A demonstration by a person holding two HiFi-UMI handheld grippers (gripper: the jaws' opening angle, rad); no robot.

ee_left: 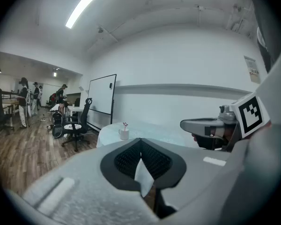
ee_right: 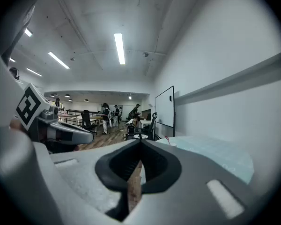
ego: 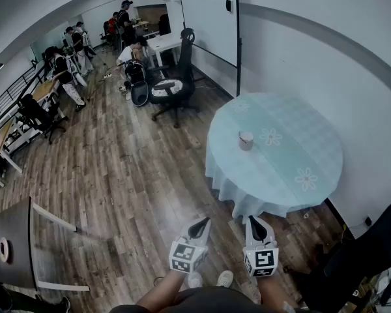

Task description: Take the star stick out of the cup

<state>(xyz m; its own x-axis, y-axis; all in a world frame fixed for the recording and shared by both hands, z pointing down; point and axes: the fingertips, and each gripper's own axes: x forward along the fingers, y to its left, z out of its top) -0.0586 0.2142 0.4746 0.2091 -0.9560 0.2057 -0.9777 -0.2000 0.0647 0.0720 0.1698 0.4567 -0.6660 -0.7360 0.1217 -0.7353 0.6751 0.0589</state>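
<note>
Standing well back from the desk, a person carries the left hand-held gripper and right hand-held gripper low, jaws together and empty, likely because the star stick, upright in the cup on that desk, is out of reach.

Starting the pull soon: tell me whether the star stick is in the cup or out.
In. The left gripper view shows the star stick rising from the white cup, which is upright on the round table.
</note>
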